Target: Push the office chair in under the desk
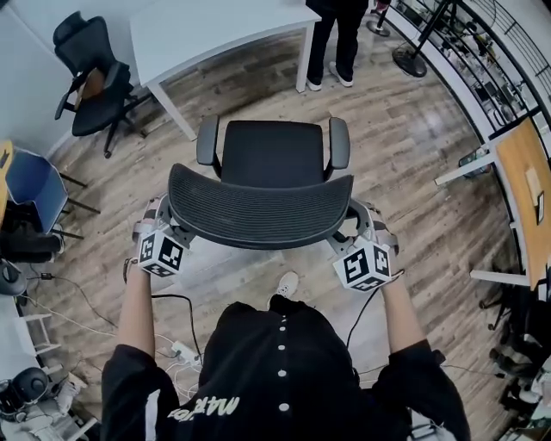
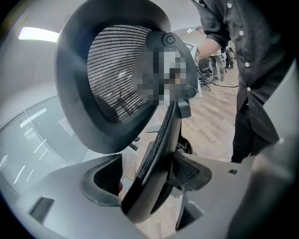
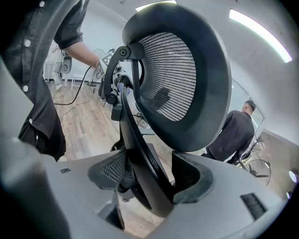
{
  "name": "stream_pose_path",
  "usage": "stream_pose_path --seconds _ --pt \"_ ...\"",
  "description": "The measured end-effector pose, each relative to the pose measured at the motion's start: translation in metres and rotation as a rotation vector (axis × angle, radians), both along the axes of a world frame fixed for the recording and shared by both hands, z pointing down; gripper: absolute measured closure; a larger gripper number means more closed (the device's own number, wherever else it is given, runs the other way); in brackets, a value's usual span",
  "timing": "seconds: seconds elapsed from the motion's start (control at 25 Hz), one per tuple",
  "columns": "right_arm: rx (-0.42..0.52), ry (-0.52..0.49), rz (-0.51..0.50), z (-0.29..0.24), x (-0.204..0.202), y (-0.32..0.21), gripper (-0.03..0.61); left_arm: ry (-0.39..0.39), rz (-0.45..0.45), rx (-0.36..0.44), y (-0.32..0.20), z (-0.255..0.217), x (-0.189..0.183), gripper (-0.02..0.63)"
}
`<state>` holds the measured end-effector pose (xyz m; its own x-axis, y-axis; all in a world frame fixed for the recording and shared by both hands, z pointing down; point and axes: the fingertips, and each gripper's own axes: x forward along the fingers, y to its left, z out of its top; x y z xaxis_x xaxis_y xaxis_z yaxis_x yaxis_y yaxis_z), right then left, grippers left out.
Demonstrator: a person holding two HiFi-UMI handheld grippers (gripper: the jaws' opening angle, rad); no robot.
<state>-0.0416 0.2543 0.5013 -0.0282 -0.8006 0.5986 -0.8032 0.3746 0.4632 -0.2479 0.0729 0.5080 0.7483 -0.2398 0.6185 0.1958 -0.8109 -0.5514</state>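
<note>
Pinching the office chair (image 1: 258,207) backrest are left gripper (image 1: 169,222), right gripper (image 1: 353,226).

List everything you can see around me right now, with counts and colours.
office chair: one, black, centre, before the desk
white desk: one, white, top of the head view
second chair: one, black, upper left
standing person: one, dark clothes, beyond the desk
wooden desk: one, tan, right edge
floor cables: several, black and white, lower left
left gripper: one, grey, fingers clamped on the office chair's backrest
right gripper: one, grey, likewise
</note>
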Motion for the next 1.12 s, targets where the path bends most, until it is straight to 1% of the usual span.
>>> stream_pose_path --seconds 0.4,0.6,0.76,1.12 --pt "0.002 0.009 -0.015 -0.001 0.029 -0.028 0.267 0.034 -0.007 0.015 -0.024 -0.002 0.027 0.258" --pt "0.001 0.007 -0.019 0.002 0.034 -0.041 0.267 0.045 -0.003 0.015 -0.035 0.0 0.031 0.258" --pt "-0.008 0.003 -0.016 0.003 0.041 -0.05 0.265 0.045 -0.006 0.016 -0.043 0.001 0.037 0.258" --pt "0.004 0.014 -0.011 0.007 0.064 -0.079 0.262 0.046 -0.009 0.02 -0.071 0.004 0.058 0.258"
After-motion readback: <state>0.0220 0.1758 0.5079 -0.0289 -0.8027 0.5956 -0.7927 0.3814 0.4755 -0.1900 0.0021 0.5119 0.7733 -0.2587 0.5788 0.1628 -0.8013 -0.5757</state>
